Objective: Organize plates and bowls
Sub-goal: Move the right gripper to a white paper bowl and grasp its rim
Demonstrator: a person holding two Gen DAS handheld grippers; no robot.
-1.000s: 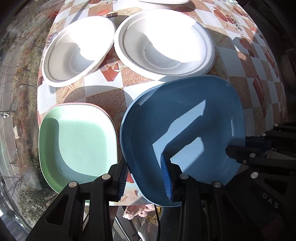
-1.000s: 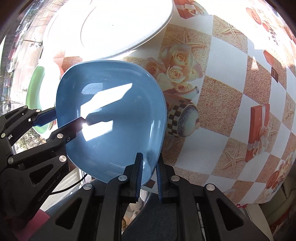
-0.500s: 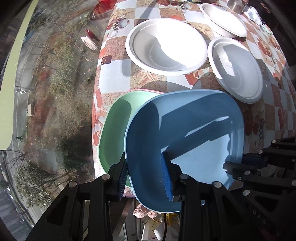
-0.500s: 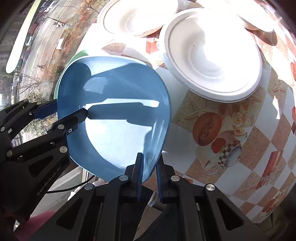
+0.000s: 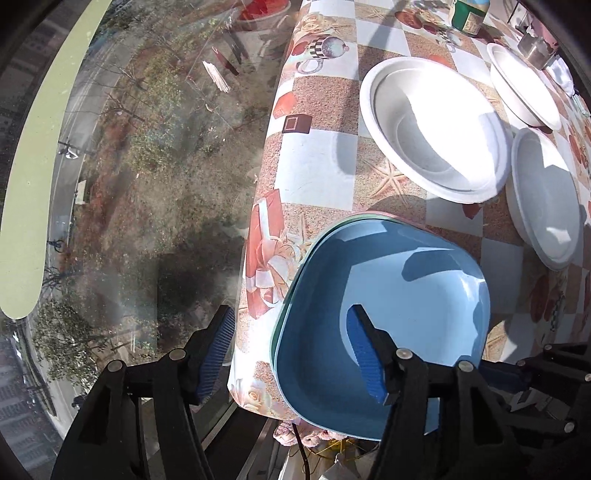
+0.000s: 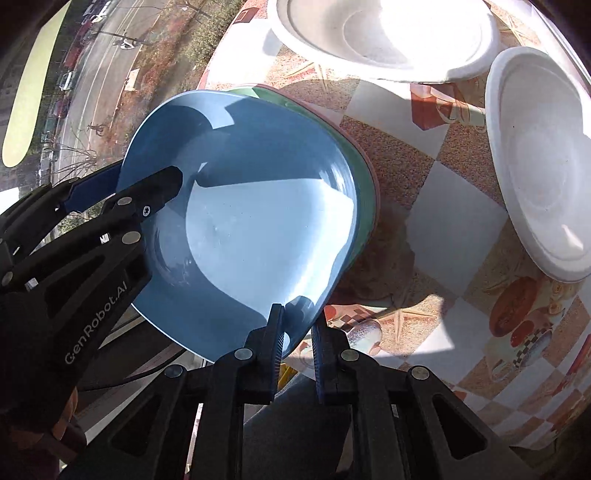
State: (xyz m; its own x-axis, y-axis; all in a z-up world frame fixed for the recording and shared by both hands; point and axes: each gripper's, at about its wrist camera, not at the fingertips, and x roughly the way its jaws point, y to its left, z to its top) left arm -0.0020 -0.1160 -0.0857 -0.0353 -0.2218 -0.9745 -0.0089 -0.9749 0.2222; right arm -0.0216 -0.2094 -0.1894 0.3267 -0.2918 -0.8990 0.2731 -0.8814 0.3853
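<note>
The blue square plate (image 5: 399,317) (image 6: 258,206) lies over the green plate (image 6: 364,184), which rests on a pink one; only their rims show. My right gripper (image 6: 298,345) pinches the blue plate's near rim, jaws slightly parted around it. My left gripper (image 5: 291,350) is wide open, one finger inside the plate, the other out past the table edge. Its fingers (image 6: 155,188) straddle the plate's left rim in the right wrist view.
Two white bowls (image 5: 432,125) (image 5: 543,199) sit behind the stack, a third (image 5: 521,88) farther back. A green jar (image 5: 467,16) and a metal cup (image 5: 537,51) stand at the far end. The table edge (image 5: 255,258) drops off at the left beside a window.
The blue plate moved left and came down over the green plate, now covering it. My left gripper opened wider.
</note>
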